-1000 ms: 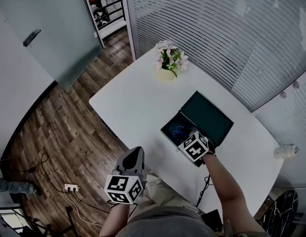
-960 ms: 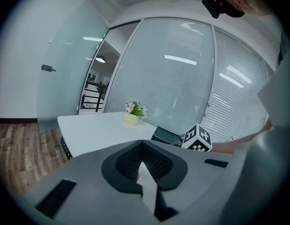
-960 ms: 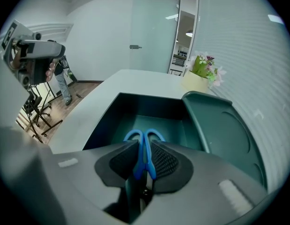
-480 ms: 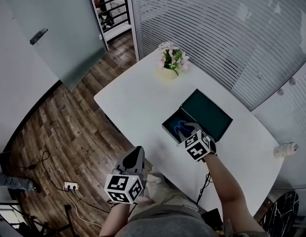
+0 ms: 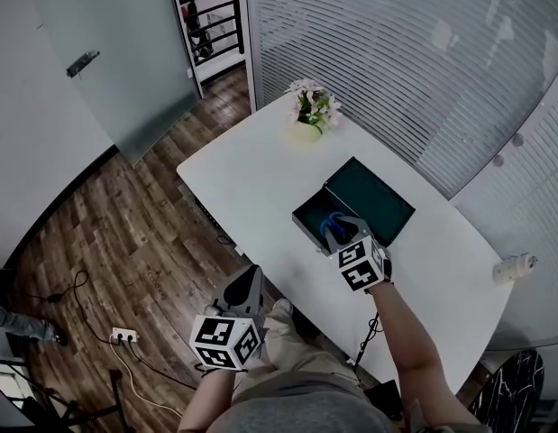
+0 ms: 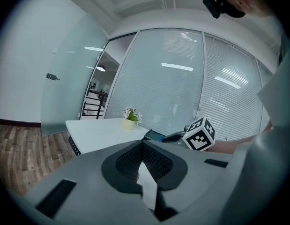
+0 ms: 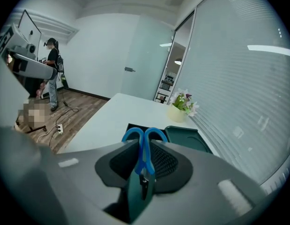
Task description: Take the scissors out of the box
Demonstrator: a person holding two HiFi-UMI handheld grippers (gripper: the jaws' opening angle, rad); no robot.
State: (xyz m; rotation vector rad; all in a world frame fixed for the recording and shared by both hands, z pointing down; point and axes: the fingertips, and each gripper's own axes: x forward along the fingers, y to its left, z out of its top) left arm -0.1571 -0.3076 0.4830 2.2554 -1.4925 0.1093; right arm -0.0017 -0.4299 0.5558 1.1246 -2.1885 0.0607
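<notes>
Between the pads of the right claw (image 7: 143,143) sit the scissors (image 7: 145,154), clenched at the neck. Both blue loops poke out ahead of the claw tips, and the blades run back toward the cam btwn the pads. Head view puts claw + scissors over the open box (image 5: 304,220), which rests on the white table (image 5: 251,179) w/ its lid (image 5: 373,201) flipped back. Scissors look closed: 2 rounded bright-blue handle loops side by side, then a dark narrow shank. The blade ends are lost in shadow low btwn the pads, so their length can't be told. From the head view only a sliver of blue shows, the rest covered by the claw and its marker cube. Whether the blades are fully clear of the box rim can't be told. The left claw (image 6: 142,144) is held off the table edge, well apart from the box, pads together at the tips w/ nothing gripped.
</notes>
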